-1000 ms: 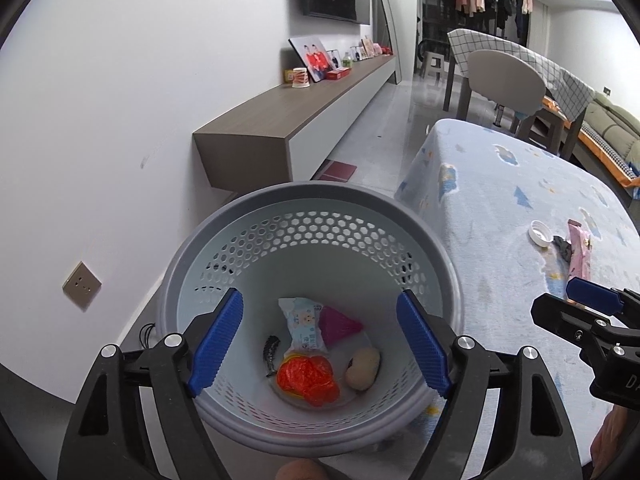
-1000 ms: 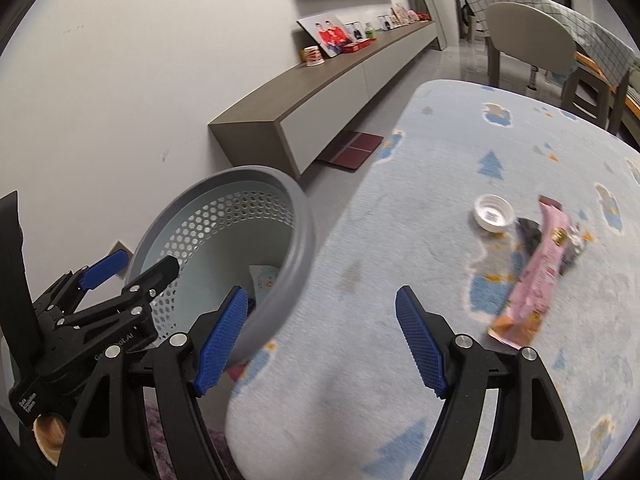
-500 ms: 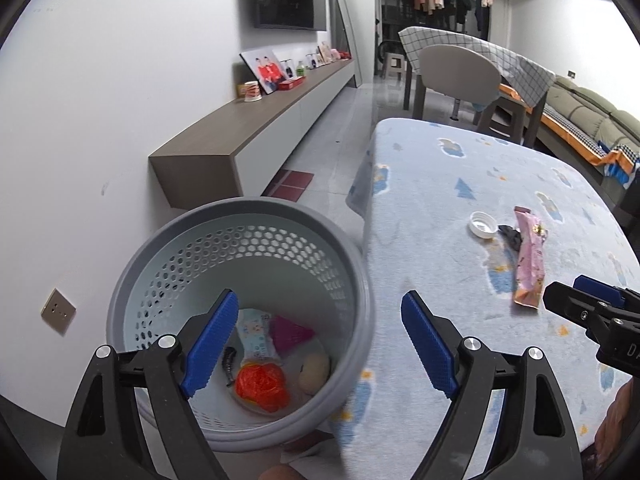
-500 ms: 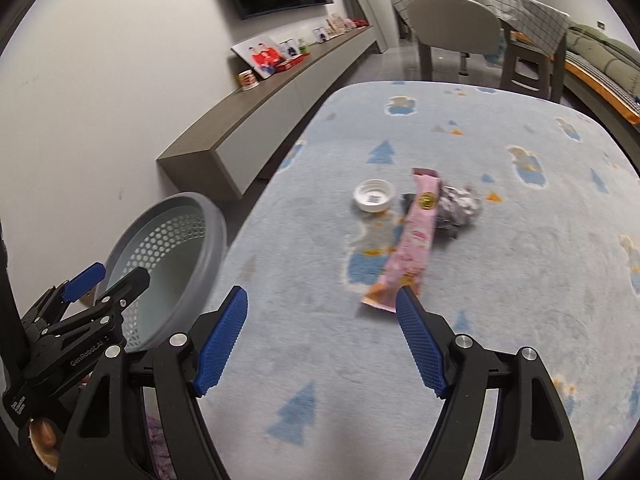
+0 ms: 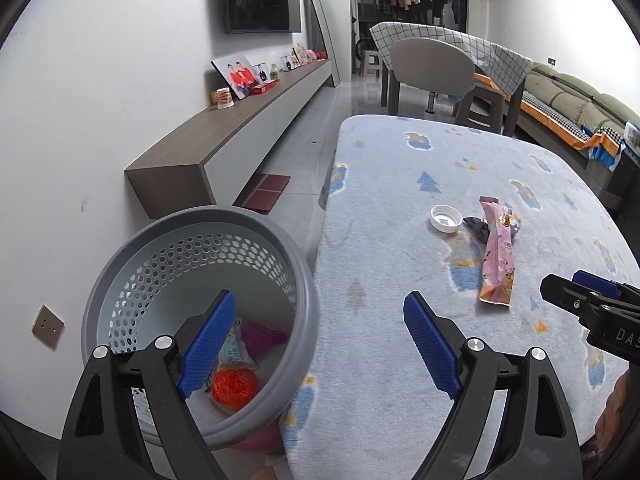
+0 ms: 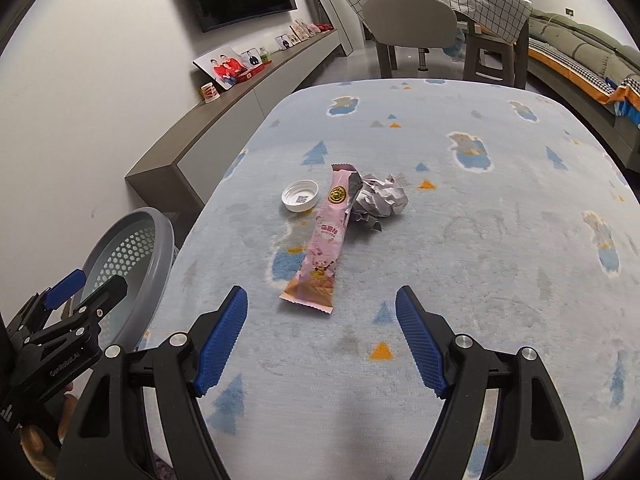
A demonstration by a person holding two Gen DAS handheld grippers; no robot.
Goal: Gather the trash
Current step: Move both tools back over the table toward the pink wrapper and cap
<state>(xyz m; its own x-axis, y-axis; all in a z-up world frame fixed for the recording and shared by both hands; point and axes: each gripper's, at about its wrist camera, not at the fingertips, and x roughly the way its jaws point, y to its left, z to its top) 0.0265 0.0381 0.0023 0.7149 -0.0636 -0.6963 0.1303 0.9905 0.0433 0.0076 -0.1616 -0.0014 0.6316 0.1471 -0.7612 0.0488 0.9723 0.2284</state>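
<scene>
your left gripper (image 5: 316,344) is wide open and holds nothing. it hangs over the spot where the bin (image 5: 304,280) meets the table (image 5: 380,240), with one blue pad over the bin and the other over the cloth. your right gripper (image 6: 320,340) is wide open too, and it holds nothing. it sits low over the table, pointing at the trash.

the pink wrapper (image 6: 326,240) lies flat just past your right gripper, a little left of the middle between the pads. its near end is close to them but not touching. the white cap (image 6: 300,196) sits just left of the wrapper's far end. the crumpled silver paper (image 6: 380,200) sits just right of that end, touching the wrapper.

the gray bin stands on the floor right against the table's left edge. inside it you can see a red ball of plastic (image 5: 234,386), a pink scrap (image 5: 262,336) and a pale packet (image 5: 236,344).

the cloth around the trash is bare on the right and far sides. the long low shelf (image 5: 224,144) runs along the wall, well apart from the table.
</scene>
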